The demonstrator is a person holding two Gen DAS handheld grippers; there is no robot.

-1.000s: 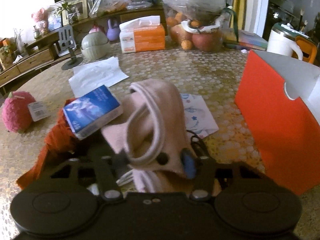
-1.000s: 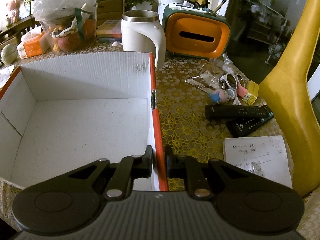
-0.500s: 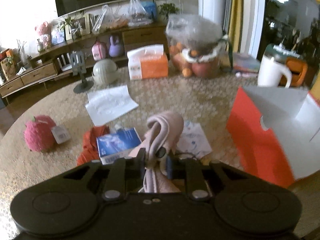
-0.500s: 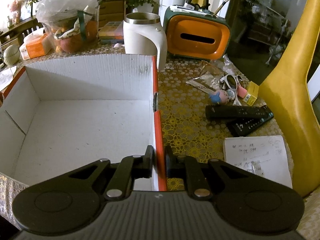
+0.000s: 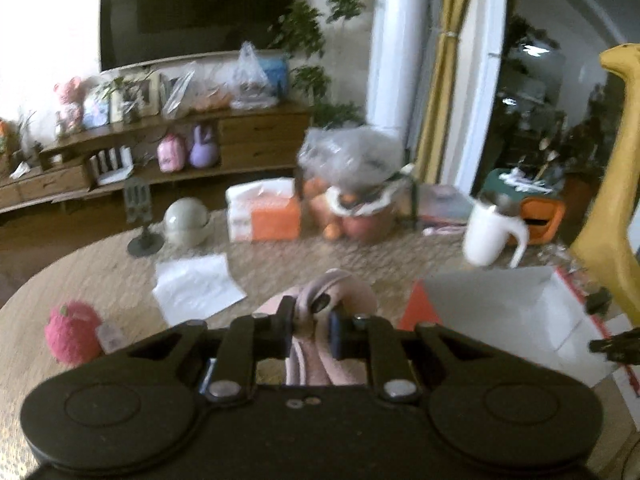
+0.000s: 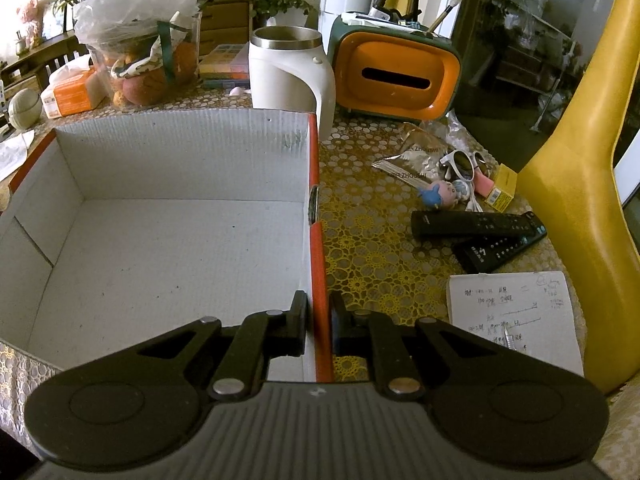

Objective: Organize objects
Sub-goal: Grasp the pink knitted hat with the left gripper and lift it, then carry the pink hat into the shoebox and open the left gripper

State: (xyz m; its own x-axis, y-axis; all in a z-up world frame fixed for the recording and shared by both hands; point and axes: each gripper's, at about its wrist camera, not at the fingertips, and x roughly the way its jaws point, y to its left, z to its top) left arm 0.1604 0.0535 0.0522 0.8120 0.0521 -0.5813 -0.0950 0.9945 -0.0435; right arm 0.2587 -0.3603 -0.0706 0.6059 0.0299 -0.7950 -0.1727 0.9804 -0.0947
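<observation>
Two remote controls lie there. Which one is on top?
The longer remote, lying crosswise nearer the sunglasses. Its end rests over the shorter remote, which sits nearer the notepad.

Soft pink cloth (image 5: 340, 292) bunched between matt black plastic jaws.
Beside the right jaws: white corrugated cardboard box (image 6: 180, 152), glossy patterned tablecloth (image 6: 372, 240).

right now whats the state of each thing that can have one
left gripper: jaws closing, pads pressing on the pink cloth, lifted off the table
right gripper: shut on the right wall of the box
box: open, nothing inside
white kettle: lid off, upright
fruit bag: upright, tied with green ribbon
</observation>
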